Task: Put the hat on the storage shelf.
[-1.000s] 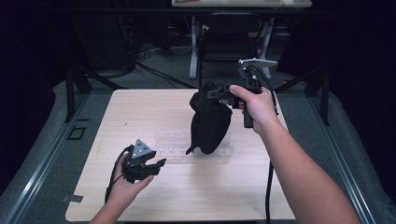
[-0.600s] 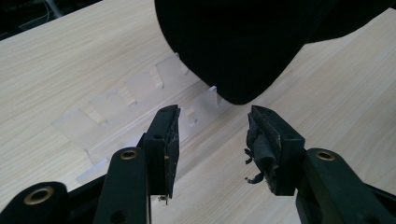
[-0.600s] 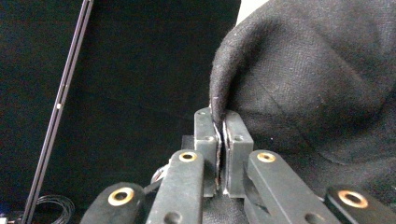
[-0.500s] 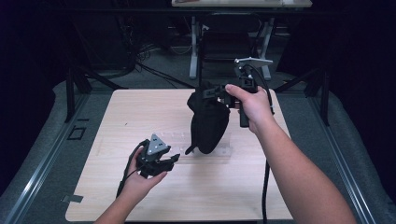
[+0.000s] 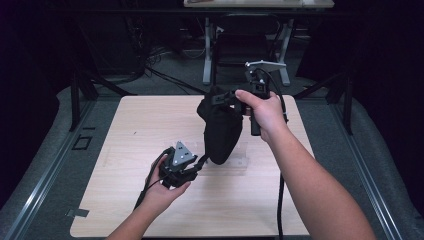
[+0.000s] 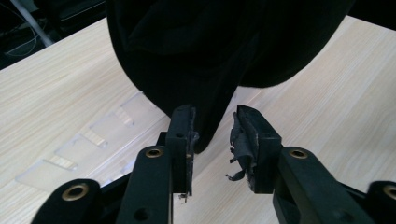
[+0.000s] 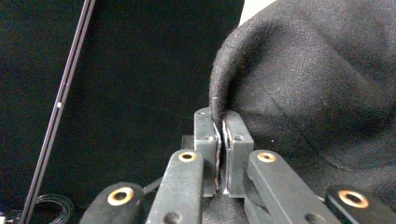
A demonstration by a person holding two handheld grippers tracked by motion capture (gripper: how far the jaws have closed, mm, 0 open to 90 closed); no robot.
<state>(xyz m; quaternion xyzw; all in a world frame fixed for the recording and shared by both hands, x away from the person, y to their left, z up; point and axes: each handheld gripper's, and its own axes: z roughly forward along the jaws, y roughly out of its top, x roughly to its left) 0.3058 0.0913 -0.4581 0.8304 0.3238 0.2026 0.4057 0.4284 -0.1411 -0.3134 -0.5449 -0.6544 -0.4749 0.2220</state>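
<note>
Black cloth (image 5: 220,131) is hanging above the middle of the bench (image 5: 125,130), pinched at its top edge and drooping in a long bundle whose axis is running nearly straight down, its lowest tip dangling just over the wood.

Nearest the person, the left gripper (image 5: 186,172) is sitting low over the bench, just to the left of that dangling tip. In the left gripper view its jaws have just been closing, and they are now standing partly closed on either side of the cloth's bottom point (image 6: 210,126). The fabric is lying between the worn fingers (image 6: 182,135), brushing the left one, but a gap is showing on the other side, so the left gripper is not yet gripping anything. This is the relation the coming move is likely turning on: the tip is lying straight ahead of the left gripper and slightly above its pads, so this hand is the nearer one to take hold of the lower end.

A clear plastic strip (image 6: 93,140) is lying flat on the bench beneath the cloth.

Farther off, the right gripper (image 5: 227,98) is being held high, clenched on a fold of the cloth's upper edge (image 7: 243,70), carrying its whole weight.
</note>
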